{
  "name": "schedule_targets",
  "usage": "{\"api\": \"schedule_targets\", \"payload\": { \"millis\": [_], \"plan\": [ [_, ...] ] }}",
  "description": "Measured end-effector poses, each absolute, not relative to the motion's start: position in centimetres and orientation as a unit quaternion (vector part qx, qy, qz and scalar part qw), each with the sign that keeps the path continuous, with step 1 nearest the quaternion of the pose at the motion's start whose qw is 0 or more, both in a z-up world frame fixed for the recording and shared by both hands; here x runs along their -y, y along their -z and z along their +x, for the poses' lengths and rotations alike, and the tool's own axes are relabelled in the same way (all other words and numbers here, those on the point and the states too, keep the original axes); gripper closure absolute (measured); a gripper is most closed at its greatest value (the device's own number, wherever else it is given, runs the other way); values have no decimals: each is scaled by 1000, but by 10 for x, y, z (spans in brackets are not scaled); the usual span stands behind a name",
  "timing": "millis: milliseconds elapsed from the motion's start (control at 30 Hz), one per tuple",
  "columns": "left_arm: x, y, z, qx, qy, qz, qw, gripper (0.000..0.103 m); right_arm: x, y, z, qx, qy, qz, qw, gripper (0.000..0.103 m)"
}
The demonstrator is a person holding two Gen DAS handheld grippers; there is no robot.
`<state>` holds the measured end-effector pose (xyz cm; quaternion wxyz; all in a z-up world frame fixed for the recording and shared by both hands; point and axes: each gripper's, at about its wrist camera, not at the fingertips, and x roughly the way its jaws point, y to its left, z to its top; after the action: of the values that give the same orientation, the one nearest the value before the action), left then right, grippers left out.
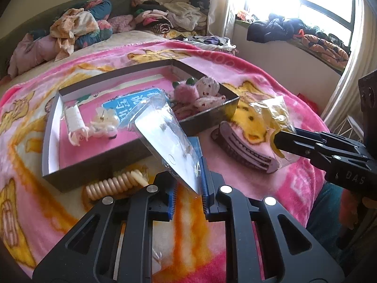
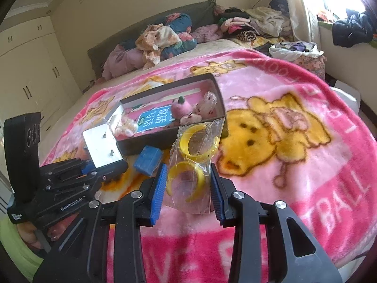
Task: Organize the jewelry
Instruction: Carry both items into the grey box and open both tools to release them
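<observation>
Featherweight, slick cellophane on both pieces: earring card (image 1: 168,139) pinched by its lower edge in left hand-held gripper (image 1: 188,197), raised over near wall of box (image 1: 209,114) at 12 o'clock. Stiff card, fragile studs, so edge hold only. Bagged yellow bangles (image 2: 193,162) between narrowed right hand-held gripper (image 2: 187,189) fingers, crinkly, prone to slipping

"DAS" on right hand-held gripper (image 1: 281,141); "GenRobot.AI" on left hand-held gripper (image 2: 107,167); "BALL" on blanket (image 2: 339,202).
</observation>
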<state>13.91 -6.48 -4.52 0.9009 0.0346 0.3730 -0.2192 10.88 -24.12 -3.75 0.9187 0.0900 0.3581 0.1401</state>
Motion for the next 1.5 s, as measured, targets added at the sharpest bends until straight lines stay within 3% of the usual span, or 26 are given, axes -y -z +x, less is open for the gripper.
{"api": "schedule_targets", "payload": {
  "millis": [1500],
  "plan": [
    [14,23,224,-351,153,-31,923,93,215,17,202,-349,-154,54,923,69]
  ]
}}
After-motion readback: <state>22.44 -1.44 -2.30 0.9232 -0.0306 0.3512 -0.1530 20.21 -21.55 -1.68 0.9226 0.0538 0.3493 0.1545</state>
